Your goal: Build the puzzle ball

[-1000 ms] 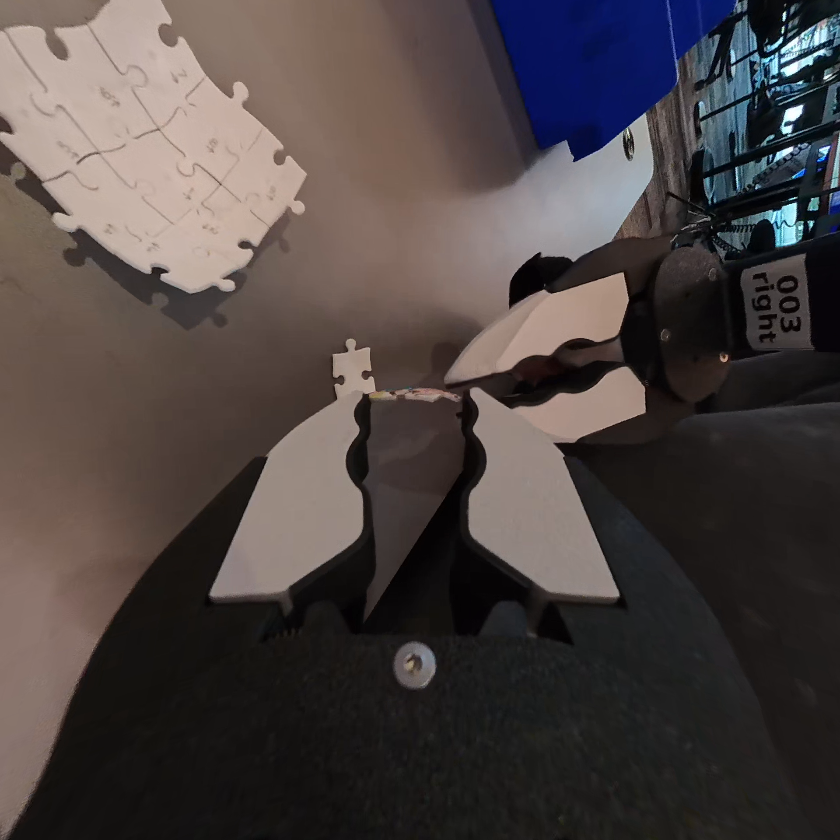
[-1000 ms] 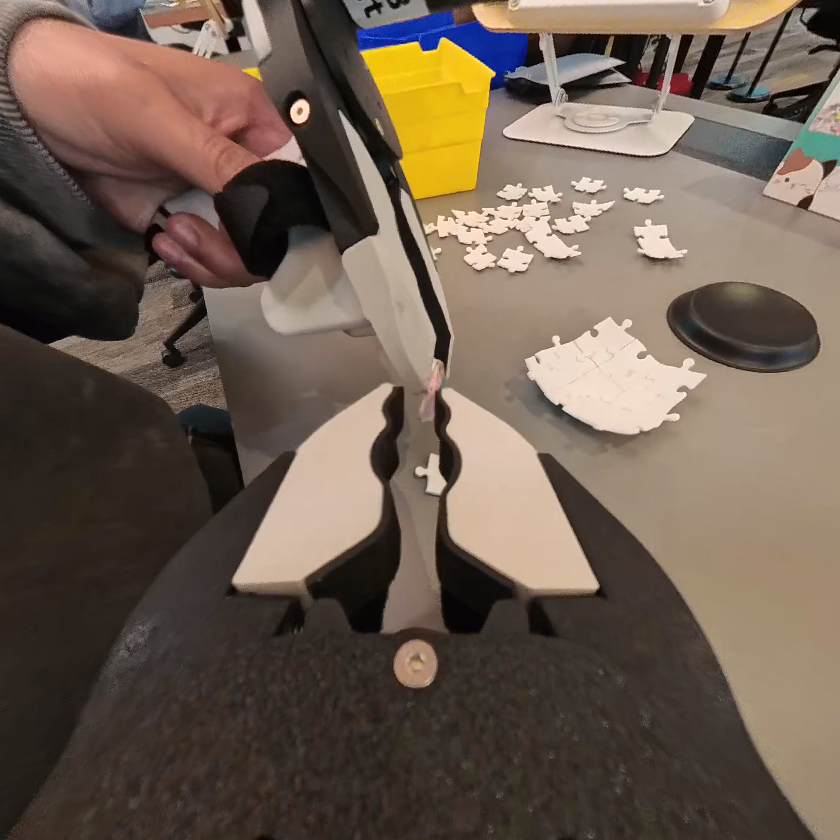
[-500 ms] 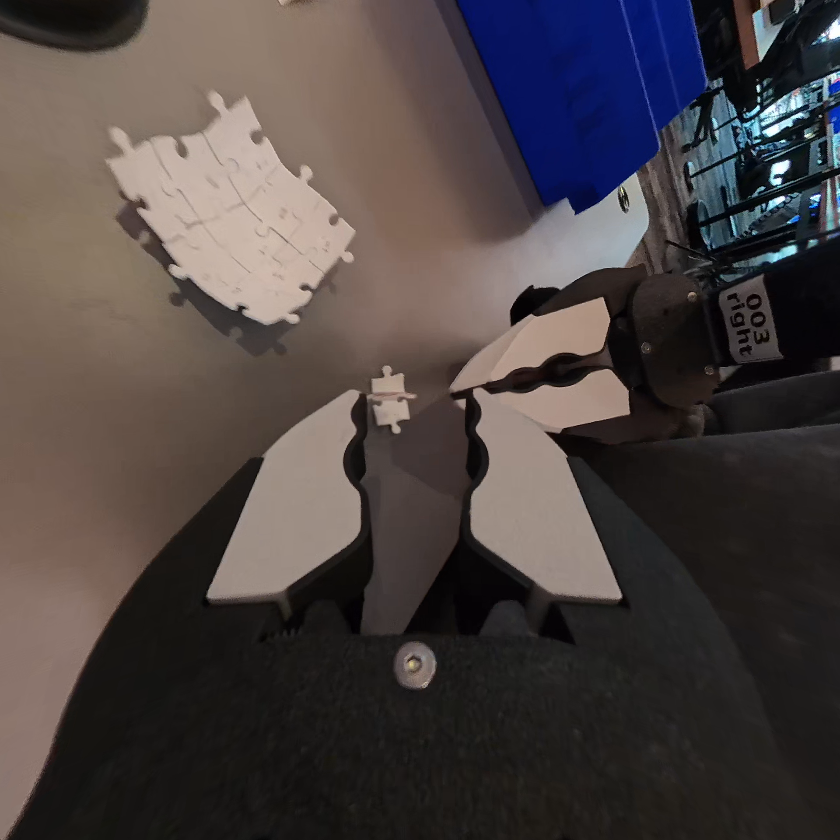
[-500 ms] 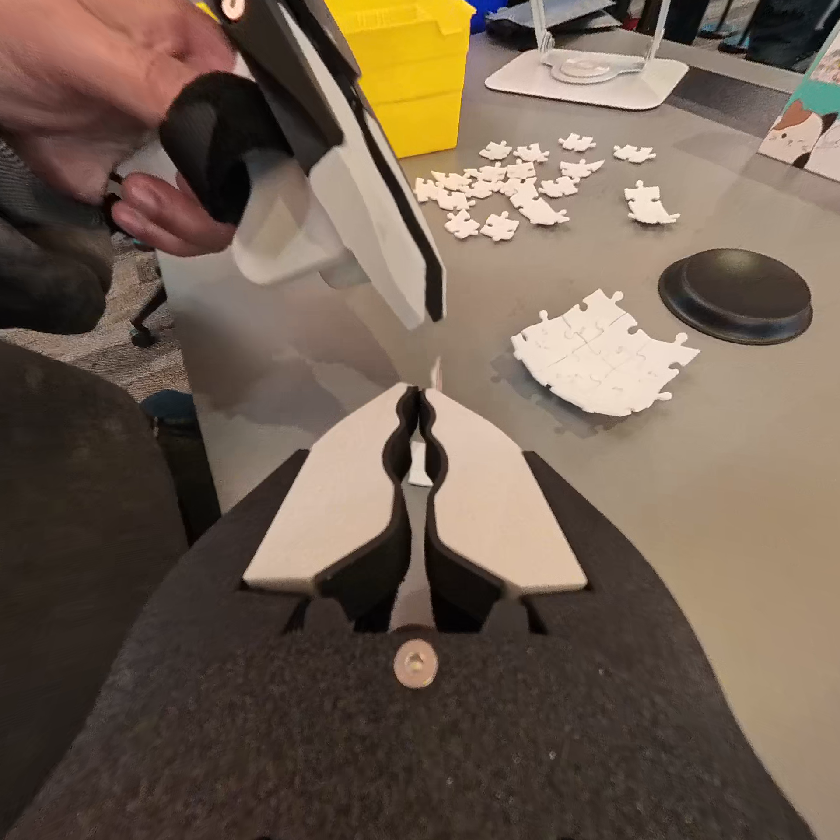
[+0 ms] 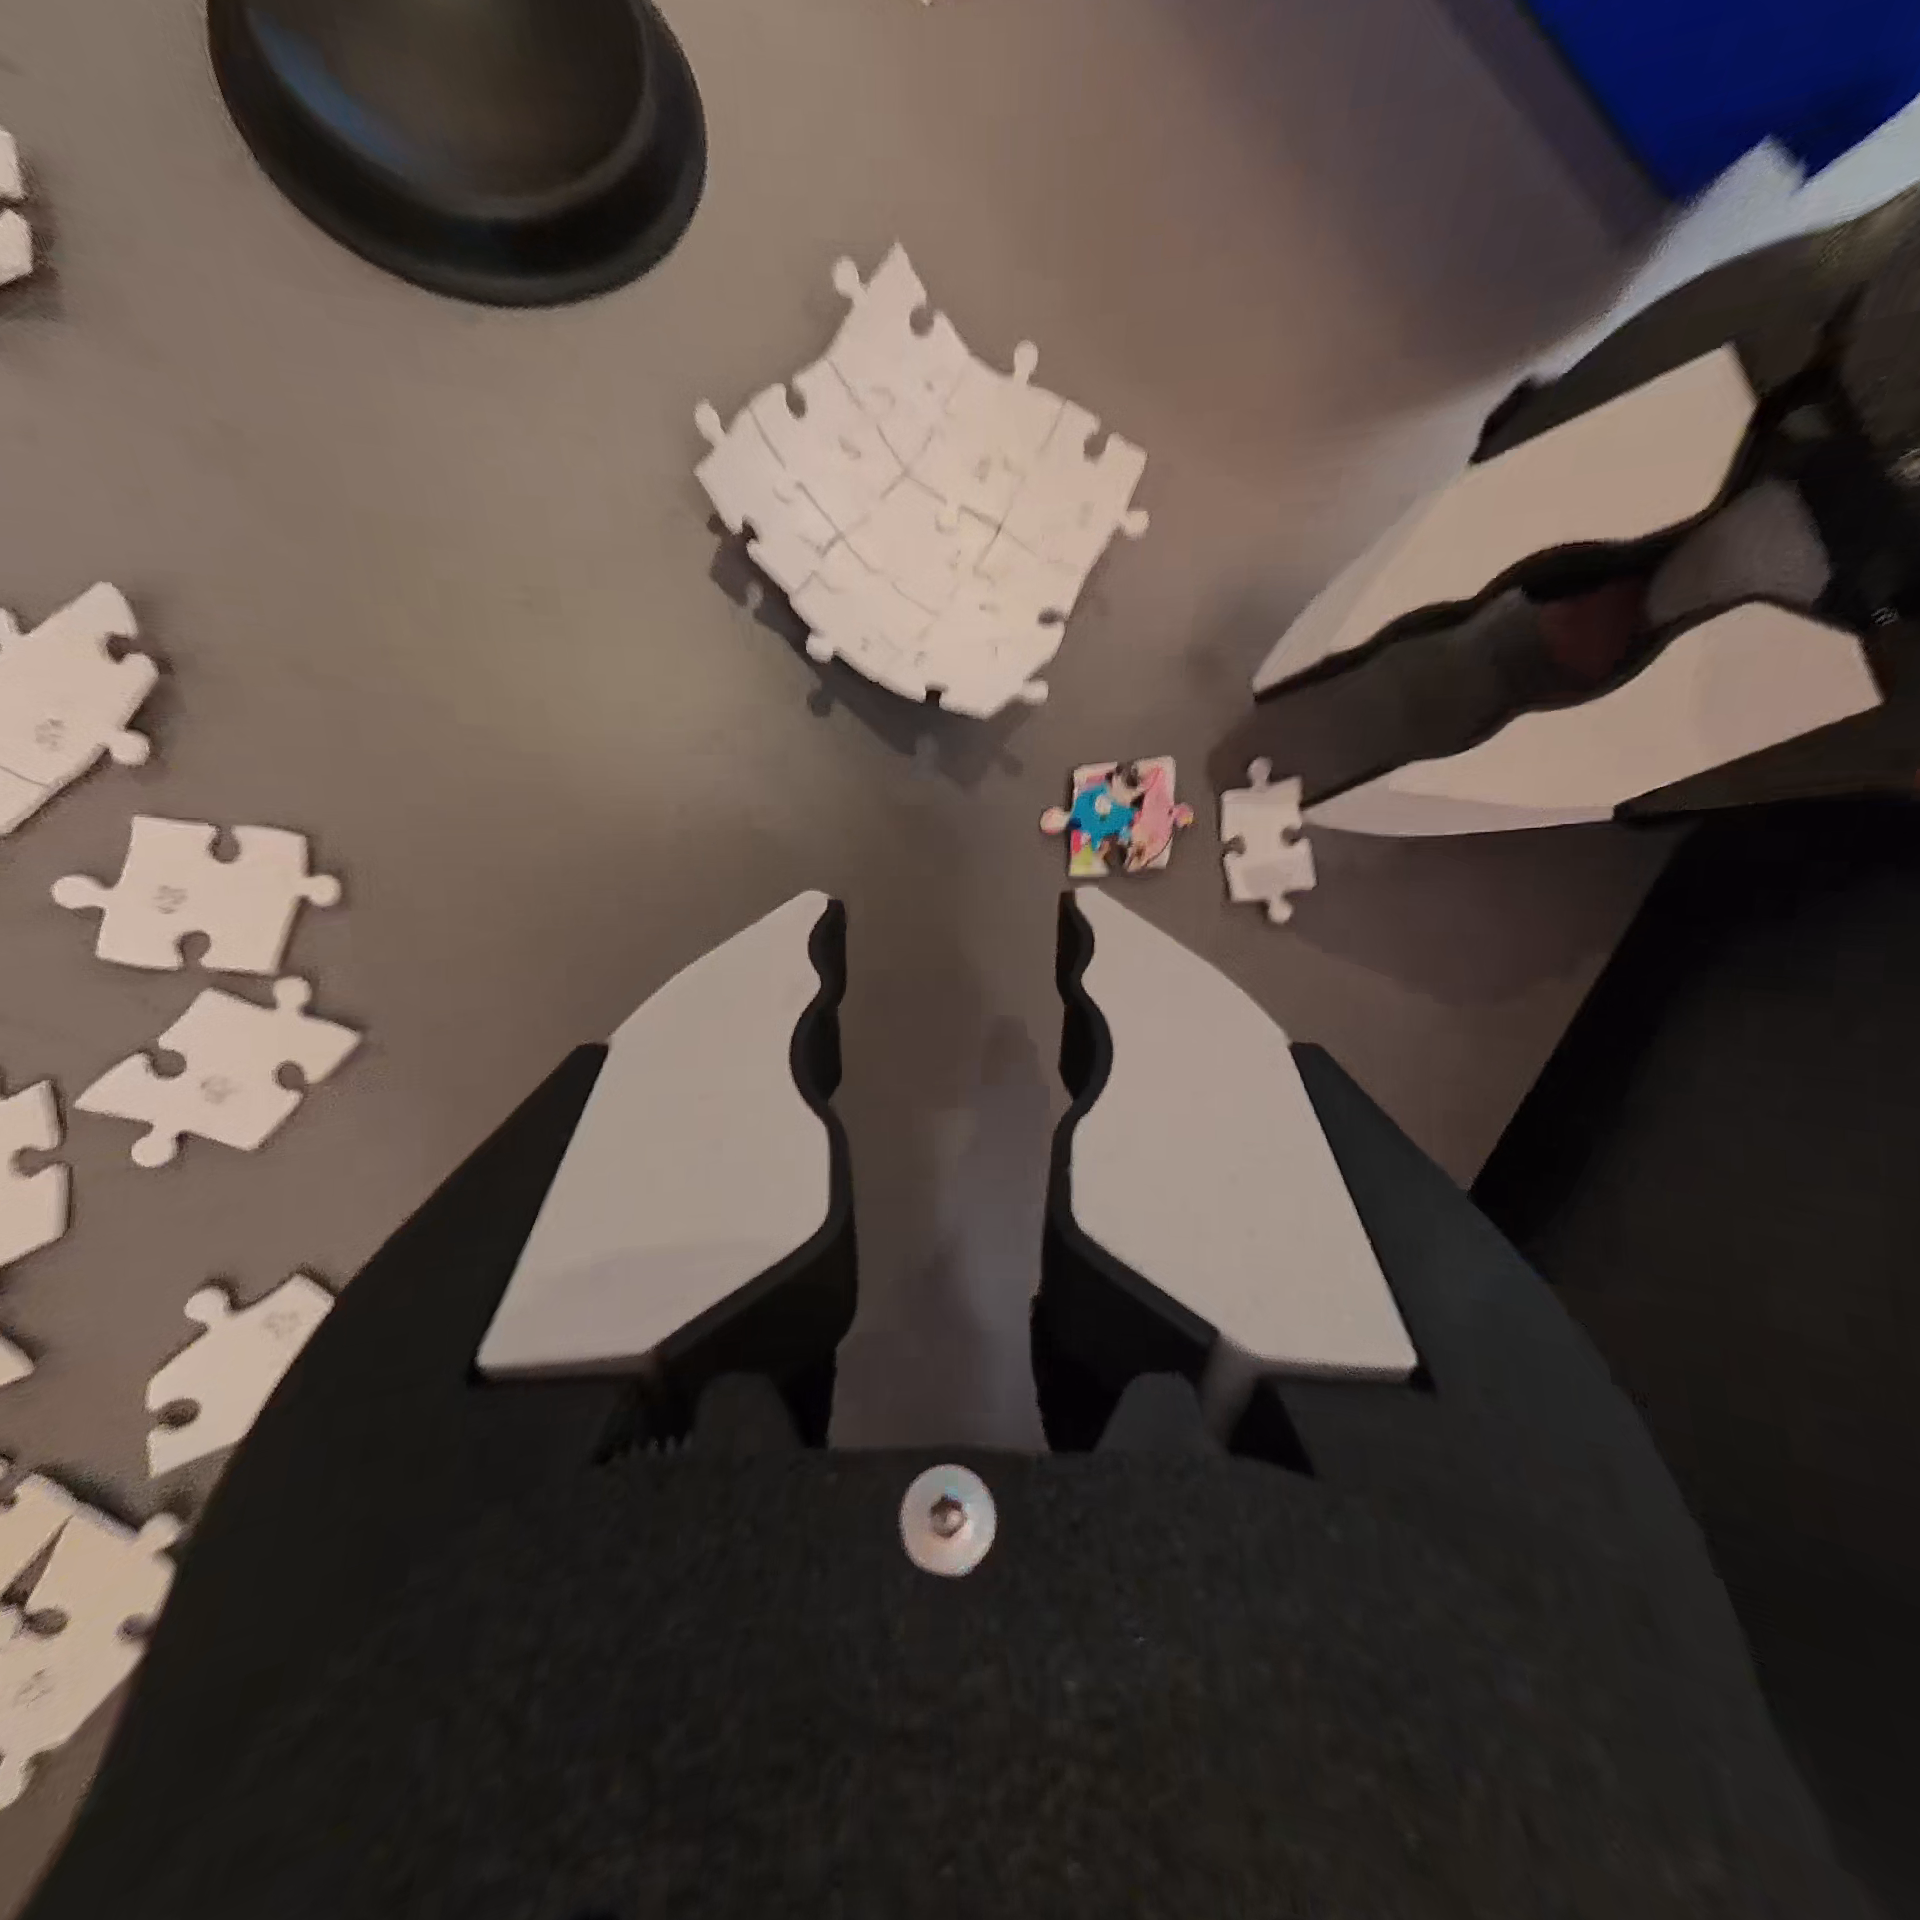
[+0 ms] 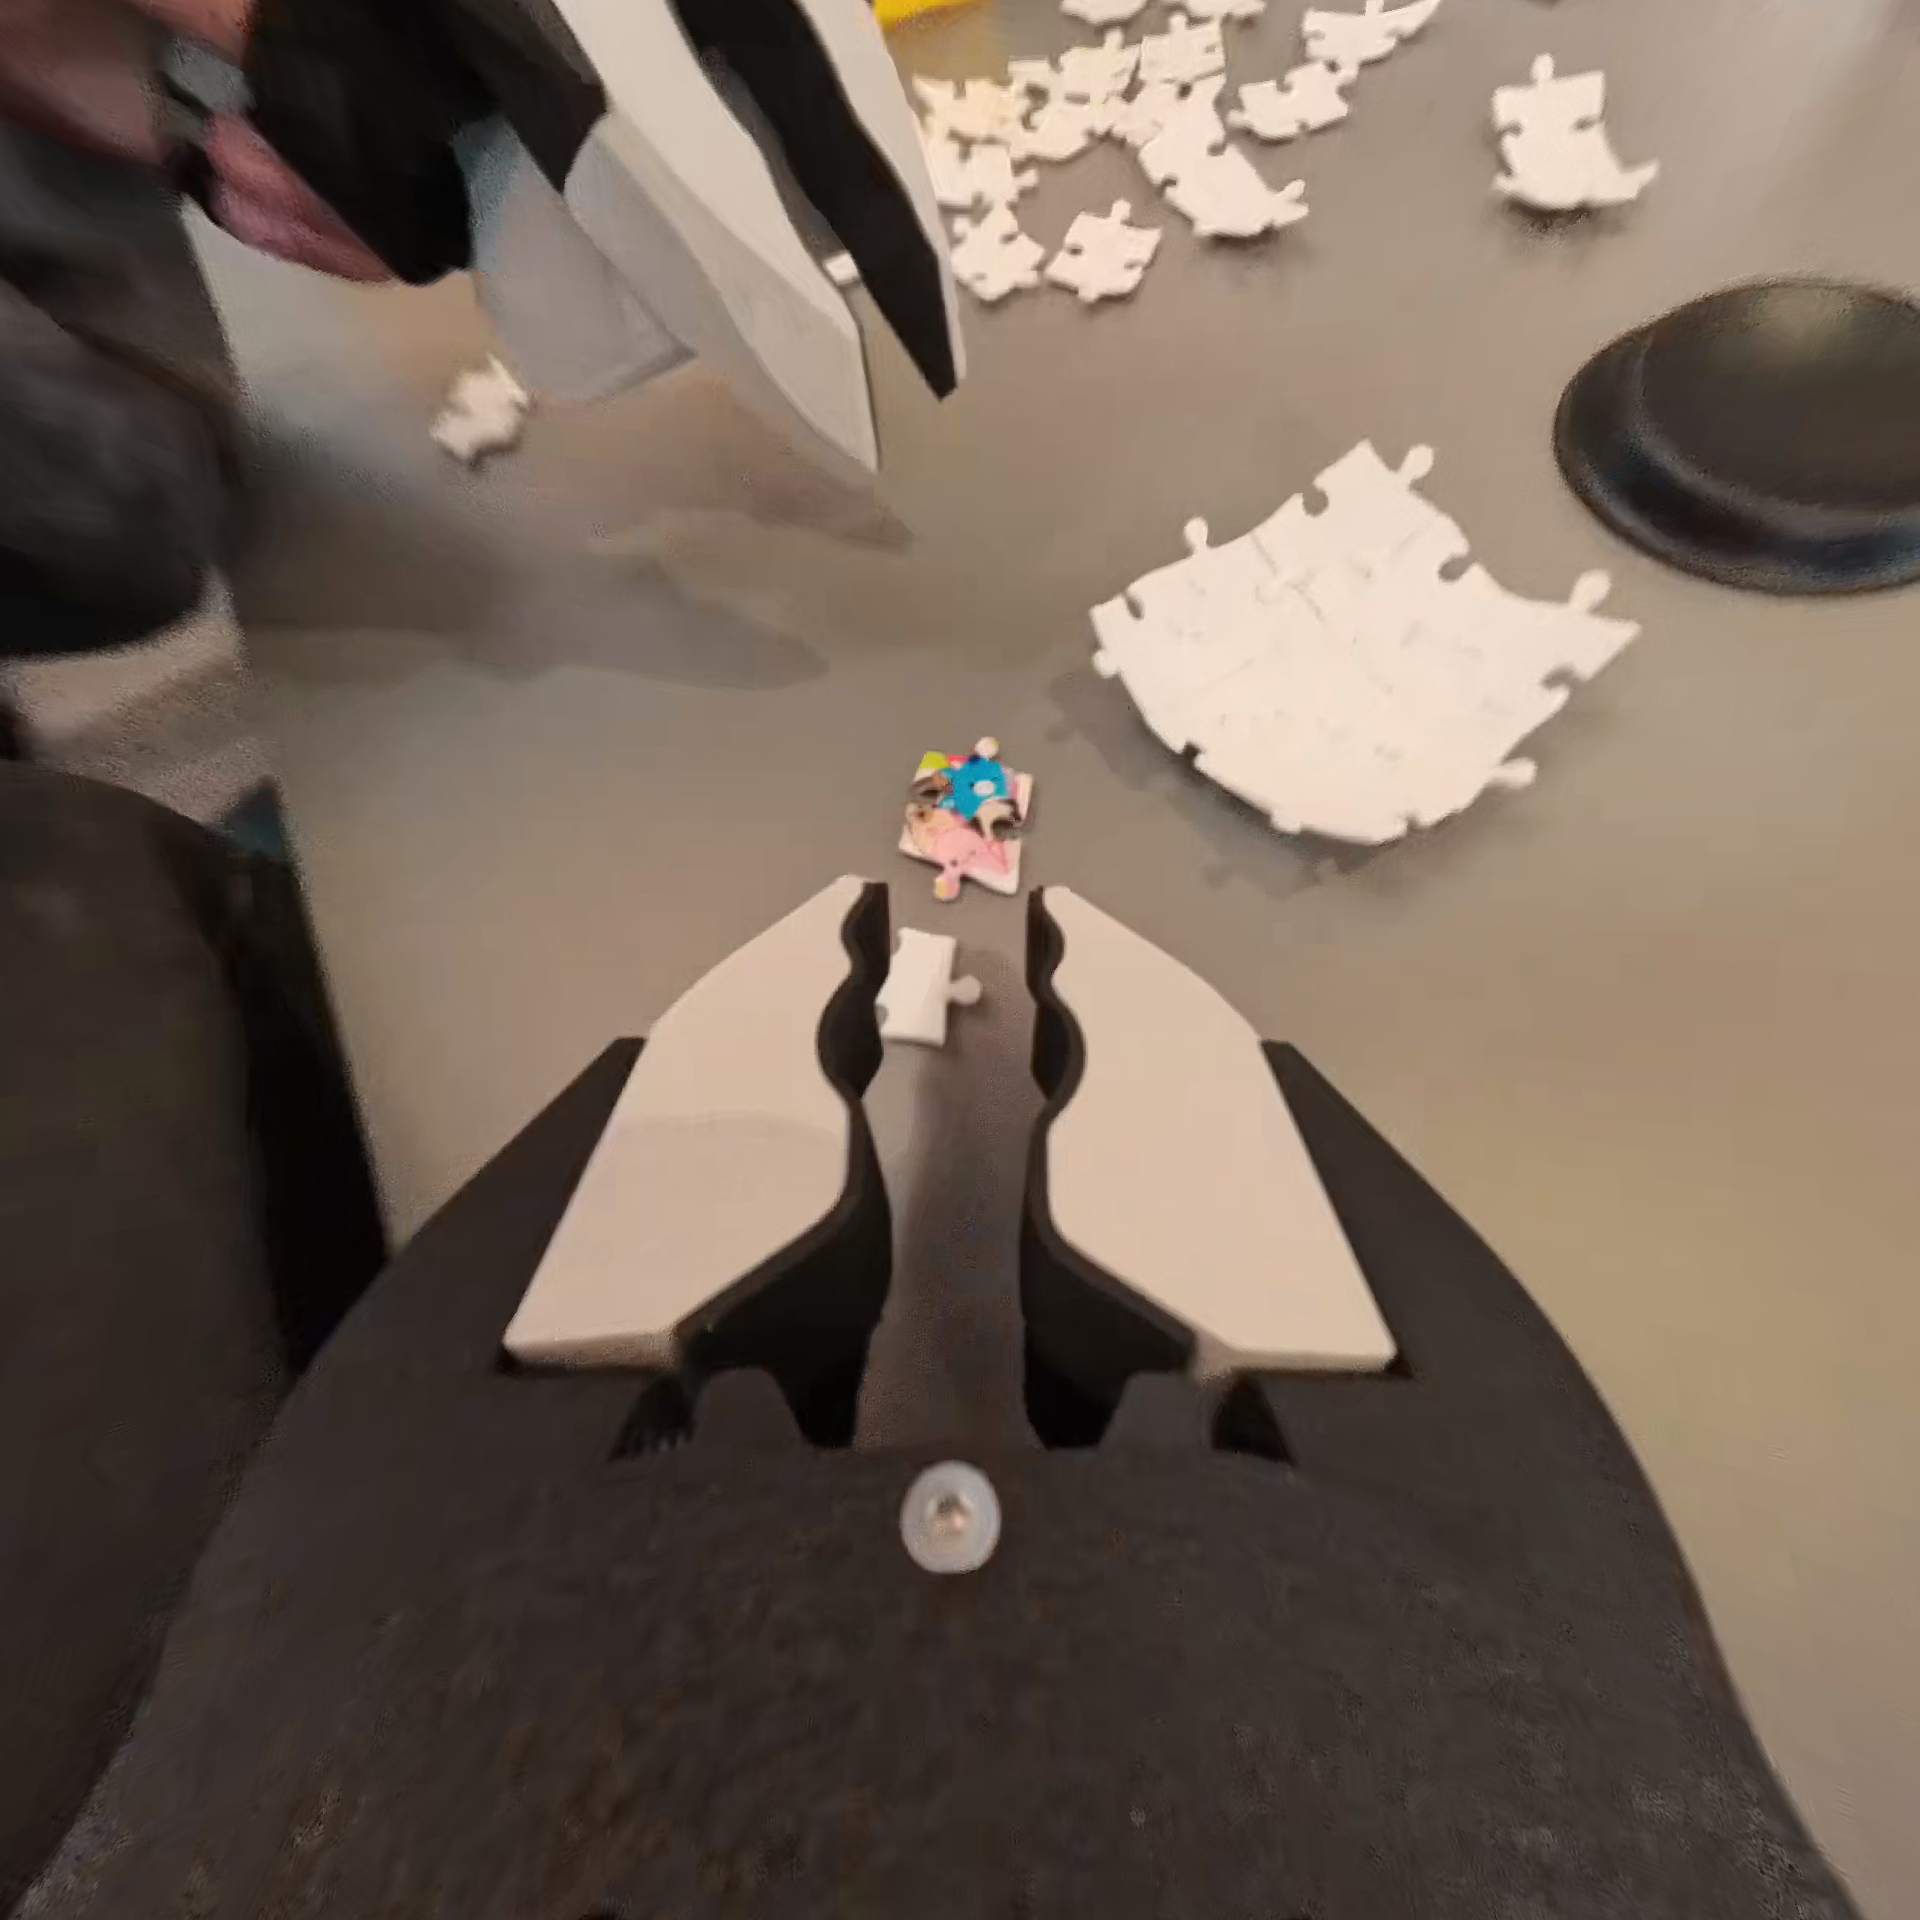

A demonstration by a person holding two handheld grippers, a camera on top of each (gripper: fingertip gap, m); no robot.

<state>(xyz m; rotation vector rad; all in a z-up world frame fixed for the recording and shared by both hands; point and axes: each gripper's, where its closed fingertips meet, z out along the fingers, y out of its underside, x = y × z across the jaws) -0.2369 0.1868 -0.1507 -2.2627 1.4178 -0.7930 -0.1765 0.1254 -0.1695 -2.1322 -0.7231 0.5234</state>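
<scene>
A colourful printed puzzle piece (image 5: 1122, 816) lies face up on the grey table, free of both grippers; it also shows in the right wrist view (image 6: 966, 816). A single white piece (image 5: 1262, 842) lies beside it, seen low between my right fingers (image 6: 920, 982). A curved, joined section of white pieces (image 5: 925, 509) (image 6: 1351, 665) rests just beyond. My left gripper (image 5: 951, 914) is open and empty, above the table (image 6: 904, 421). My right gripper (image 6: 956, 899) is open and empty, its tips right by the white piece (image 5: 1283, 753).
A black dome base (image 5: 457, 135) (image 6: 1756, 436) stands behind the joined section. Several loose white pieces lie scattered at the left (image 5: 208, 894) and at the far side (image 6: 1122, 135). One small white piece (image 6: 478, 410) lies near the table's left edge. Spacing between my two grippers at the tips: around 10 centimetres. My right tips are roughly 4 centimetres from the colourful printed puzzle piece (image 5: 1122, 816). Look for it in the right wrist view (image 6: 966, 800) too.
The colourful piece, held edge-on between the two grippers and then in the shut right gripper, now lies flat on the table. The right gripper has opened. The left gripper has pulled away and up.
</scene>
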